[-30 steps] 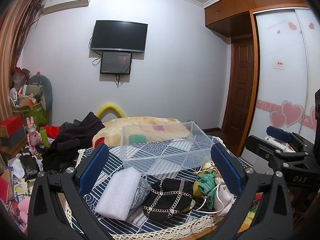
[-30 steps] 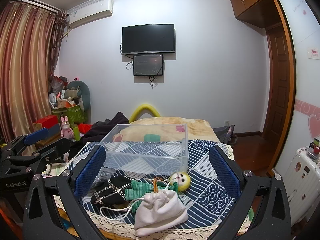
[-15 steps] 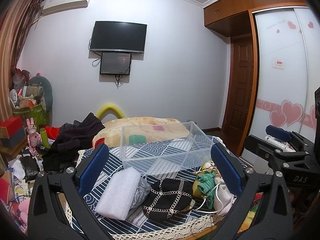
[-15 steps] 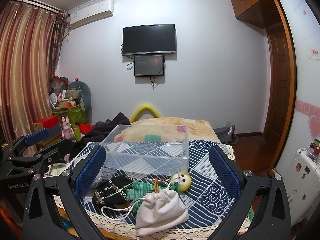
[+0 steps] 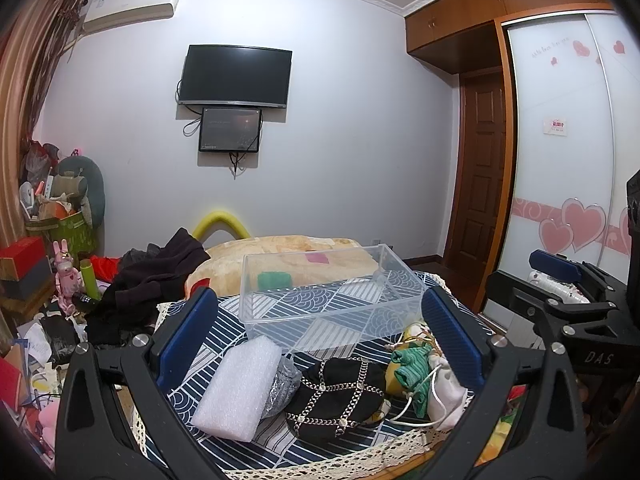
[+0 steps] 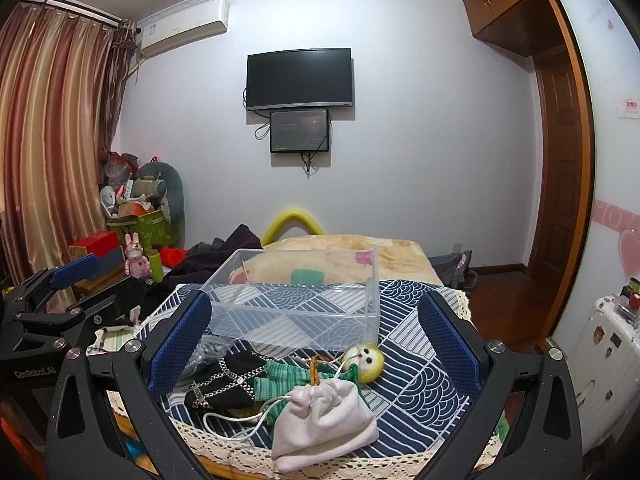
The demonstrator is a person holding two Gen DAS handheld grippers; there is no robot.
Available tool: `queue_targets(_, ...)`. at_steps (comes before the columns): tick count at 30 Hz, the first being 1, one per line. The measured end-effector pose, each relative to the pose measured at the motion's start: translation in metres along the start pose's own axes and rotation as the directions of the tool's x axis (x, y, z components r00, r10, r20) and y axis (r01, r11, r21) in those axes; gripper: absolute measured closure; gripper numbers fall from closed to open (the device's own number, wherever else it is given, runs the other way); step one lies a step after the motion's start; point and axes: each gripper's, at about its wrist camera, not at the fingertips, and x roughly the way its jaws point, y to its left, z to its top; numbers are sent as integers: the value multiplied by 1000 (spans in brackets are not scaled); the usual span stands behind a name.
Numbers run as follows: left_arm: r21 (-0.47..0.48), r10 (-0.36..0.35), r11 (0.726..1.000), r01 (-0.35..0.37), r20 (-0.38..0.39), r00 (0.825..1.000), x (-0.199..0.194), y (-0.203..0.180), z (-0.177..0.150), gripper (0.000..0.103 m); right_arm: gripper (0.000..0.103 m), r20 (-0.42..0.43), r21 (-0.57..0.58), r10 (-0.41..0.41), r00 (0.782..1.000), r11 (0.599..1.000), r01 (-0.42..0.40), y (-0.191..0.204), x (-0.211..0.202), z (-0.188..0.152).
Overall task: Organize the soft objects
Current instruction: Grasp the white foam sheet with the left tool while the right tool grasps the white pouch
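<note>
A clear plastic bin (image 5: 332, 300) stands empty on a table with a blue patterned cloth (image 5: 224, 320); the right wrist view shows the bin (image 6: 296, 300) too. In front of it lie a white foam pad (image 5: 238, 386), a silver pouch (image 5: 282, 384), a black chained bag (image 5: 336, 394), a green knitted doll with a yellow head (image 6: 320, 372) and a white drawstring pouch (image 6: 324, 420). My left gripper (image 5: 316, 340) is open and empty above the foam pad and bag. My right gripper (image 6: 312, 340) is open and empty above the doll and pouch.
A bed with a beige blanket (image 5: 288, 256) and dark clothes (image 5: 152, 280) lies behind the table. Clutter and boxes (image 5: 44, 260) stand at the left wall. A wardrobe (image 5: 568, 160) and a door (image 5: 480, 188) are at the right. A white suitcase (image 6: 604, 344) stands at the right.
</note>
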Motion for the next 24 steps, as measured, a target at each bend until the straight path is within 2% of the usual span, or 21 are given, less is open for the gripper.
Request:
queue_targets(6,12,-8,1000,8,-14,1000,5,2,-2,0,0,-1,1,-3,1000,1000,3,0,1,-1)
queue_targets(13,-7,-1,1000,0,-99,995,27,24,-16,0,0,-29,1,9,1000,1000,-9,-4,12,-12)
queue_targets(16,-41,5,999,-12,-156,988,41,39,-29,0,0,-72,-1,21,997,1000,-21,-4,21,-22)
queue_targets(21,-89,54,993,-77,-237,970,64,65,-50,0,0,-153,-8,31,988,999,-32,-4,37,-42)
queue_targets(24,-124,70,986,-108,-279,958,76,79,-63,0,5,-205,-2,36,978,999,-37,-6,45,-54)
